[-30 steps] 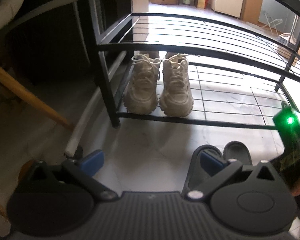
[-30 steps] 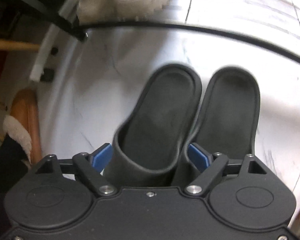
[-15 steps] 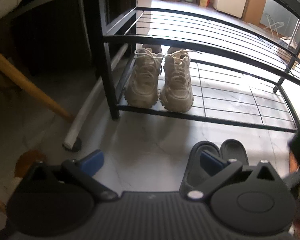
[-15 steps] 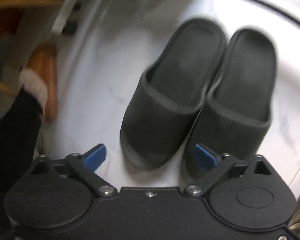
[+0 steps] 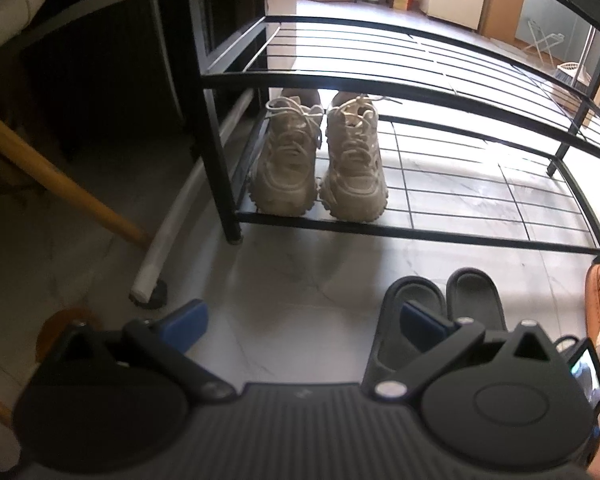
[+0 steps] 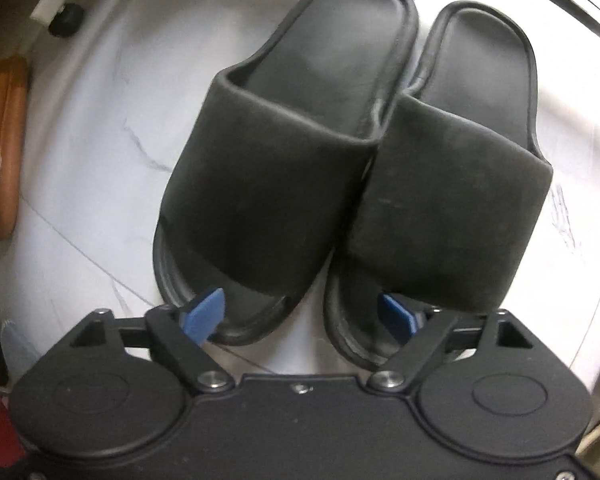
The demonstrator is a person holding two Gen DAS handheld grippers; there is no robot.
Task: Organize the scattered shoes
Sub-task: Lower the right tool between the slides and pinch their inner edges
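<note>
Surroundings: beige laced sneakers [image 5: 320, 164] are seen on the black metal shoe rack [image 5: 420, 236].
Slippers: two black rubber slides [image 6: 300, 168], touching, are straddled at the toes by the right claw [image 6: 304, 316].
Claws: the right has just been closing, pads still apart; the left claw [image 5: 300, 316] is spread, empty.

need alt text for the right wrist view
Two black slides lie side by side on a pale marble floor, seen from straight above. The right tool hangs over their toe ends, its blue pads apart, gripping nothing.

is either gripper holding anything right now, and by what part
Nothing is held. The left gripper is open over bare floor. The right gripper is open above the toe ends of the black slippers, its blue pads not pressing them.
</note>
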